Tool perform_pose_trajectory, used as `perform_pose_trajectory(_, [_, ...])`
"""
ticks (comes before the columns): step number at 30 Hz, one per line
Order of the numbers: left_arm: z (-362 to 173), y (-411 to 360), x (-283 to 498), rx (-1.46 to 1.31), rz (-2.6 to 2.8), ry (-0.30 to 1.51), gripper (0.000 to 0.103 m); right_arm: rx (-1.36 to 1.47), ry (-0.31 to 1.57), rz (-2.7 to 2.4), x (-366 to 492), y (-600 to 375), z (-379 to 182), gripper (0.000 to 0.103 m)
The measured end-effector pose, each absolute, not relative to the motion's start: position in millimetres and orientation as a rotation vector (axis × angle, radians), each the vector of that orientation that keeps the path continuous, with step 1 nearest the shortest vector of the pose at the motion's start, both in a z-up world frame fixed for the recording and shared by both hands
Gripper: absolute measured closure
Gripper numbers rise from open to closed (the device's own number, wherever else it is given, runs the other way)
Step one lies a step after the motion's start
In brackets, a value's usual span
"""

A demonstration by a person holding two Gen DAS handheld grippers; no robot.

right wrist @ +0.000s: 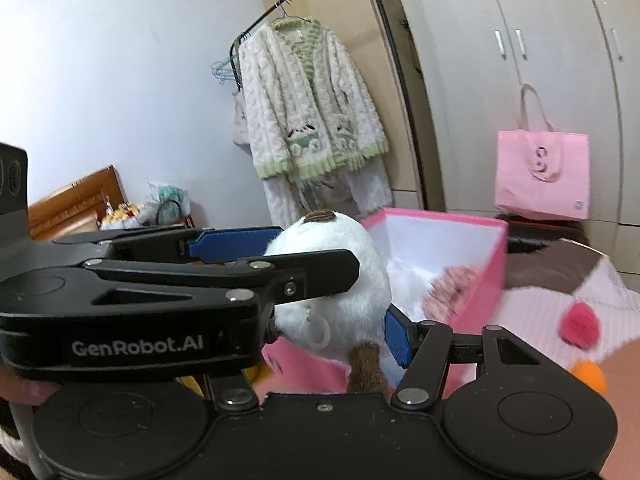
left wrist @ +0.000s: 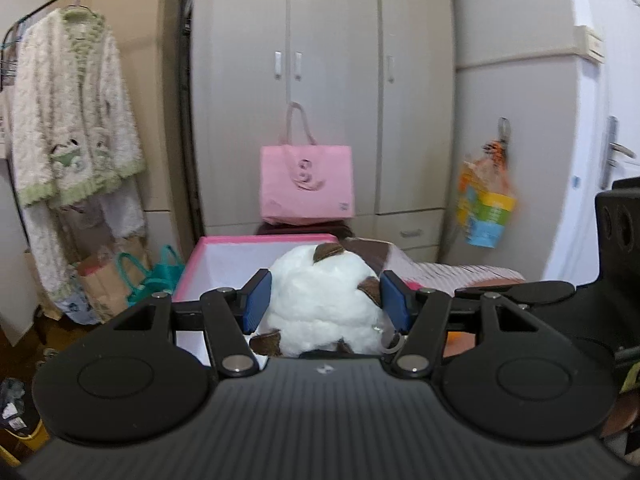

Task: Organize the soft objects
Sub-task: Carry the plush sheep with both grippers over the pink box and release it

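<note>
White plush fills the centre of both views: a round white stuffed toy [left wrist: 324, 300] with brown patches is carried between the two tools. The left claw [left wrist: 325, 306] is clenched on it, both blue pads pressed into its sides. The right claw [right wrist: 332, 320] reaches in from below; one blue pad lies against the toy's lower right flank, the other is hidden behind the left tool, so I cannot tell whether it truly grips.

Judging from this, the task is partway done. The pink box [right wrist: 486, 268], right of centre in the right wrist view, already holds something pinkish and fluffy, and the toy hangs over its near rim, not yet inside. A pink pompom [right wrist: 580, 326] lies on the striped bedding at the right edge, probably still to be stowed.

The box mouth is wide and open. The pink tote bag [left wrist: 306, 186] hangs behind it, well clear.
</note>
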State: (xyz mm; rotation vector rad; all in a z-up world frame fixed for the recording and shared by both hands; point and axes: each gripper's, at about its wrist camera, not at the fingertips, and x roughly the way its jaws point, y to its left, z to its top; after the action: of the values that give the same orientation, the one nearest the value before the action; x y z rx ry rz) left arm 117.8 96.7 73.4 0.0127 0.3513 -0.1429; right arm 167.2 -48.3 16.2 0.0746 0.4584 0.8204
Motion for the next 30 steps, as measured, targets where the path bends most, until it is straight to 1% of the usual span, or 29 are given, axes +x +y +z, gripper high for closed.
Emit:
perform_pose_trajectory(4, [73.9, 117.6, 143.7, -0.016, -0.108, 0.363, 0.045, 0.1, 0.467, 0.852, 192.7, -30.8, 15.7, 0.038])
perform_pose_trajectory(11, [49.3, 150.2, 194.1, -0.095, -0.081, 0.48, 0.045, 0.17, 0.61, 0.866, 239.3, -2.9, -6.5, 0.038])
perform_pose_trajectory(16, [29.8, 164.6, 211.4, -0.142, -0.071, 0.543, 0.044, 0.171, 0.703, 0.853, 256.7, 12.1, -21.7, 0.036])
perform_pose_trajectory(19, [23.6, 163.5, 212.0, -0.121, -0.024, 0.532, 0.045, 0.129, 0.733, 0.839, 259.3, 19.1, -22.8, 0.035])
perform_pose_trajectory(23, [26.0, 160.6, 199.8, -0.087, 0.018, 0.49, 0.044, 0.045, 0.683, 0.815, 246.6, 14.9, -14.0, 0.029])
perform_pose_trajectory(26, [33.4, 162.7, 185.4, -0.113, -0.002, 0.471, 0.043, 0.016, 0.642, 0.807, 233.4, -2.6, -7.3, 0.029])
perform_pose_trajectory(30, [44.6, 157.5, 161.7, -0.078, -0.036, 0.442, 0.041, 0.003, 0.582, 0.789, 213.4, -39.6, 1.7, 0.029])
